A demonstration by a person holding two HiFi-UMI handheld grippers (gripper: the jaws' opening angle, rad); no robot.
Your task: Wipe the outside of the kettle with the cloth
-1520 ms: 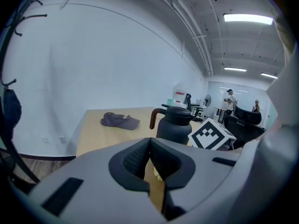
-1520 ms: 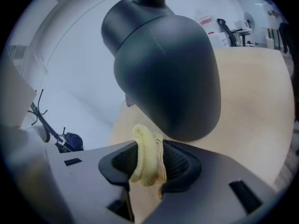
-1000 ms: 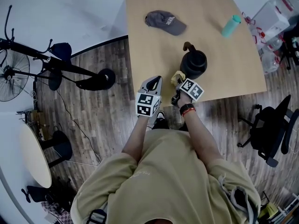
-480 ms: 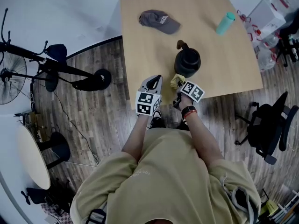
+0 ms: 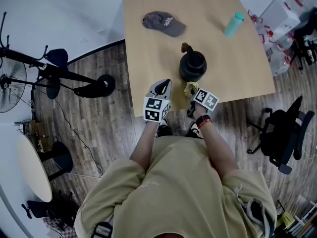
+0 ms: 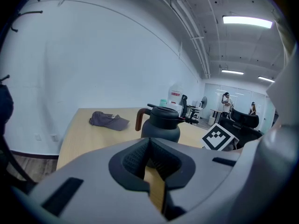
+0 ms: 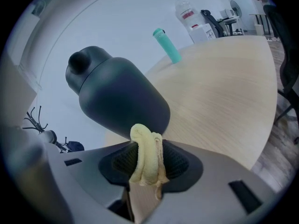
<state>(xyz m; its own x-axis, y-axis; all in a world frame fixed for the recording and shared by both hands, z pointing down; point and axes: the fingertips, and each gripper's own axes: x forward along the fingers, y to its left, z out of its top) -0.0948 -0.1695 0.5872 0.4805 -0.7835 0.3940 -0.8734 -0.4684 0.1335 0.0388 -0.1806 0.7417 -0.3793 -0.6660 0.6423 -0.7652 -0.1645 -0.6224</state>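
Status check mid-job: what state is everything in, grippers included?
kettle: upright, lid on
cloth: bunched, clamped in jaws
right gripper: shut on cloth
left gripper: shut, empty
cap: lying on table
bottle: upright, capped

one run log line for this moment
right claw: shut on cloth | kettle: upright, just ahead of cloth | left claw: shut, empty
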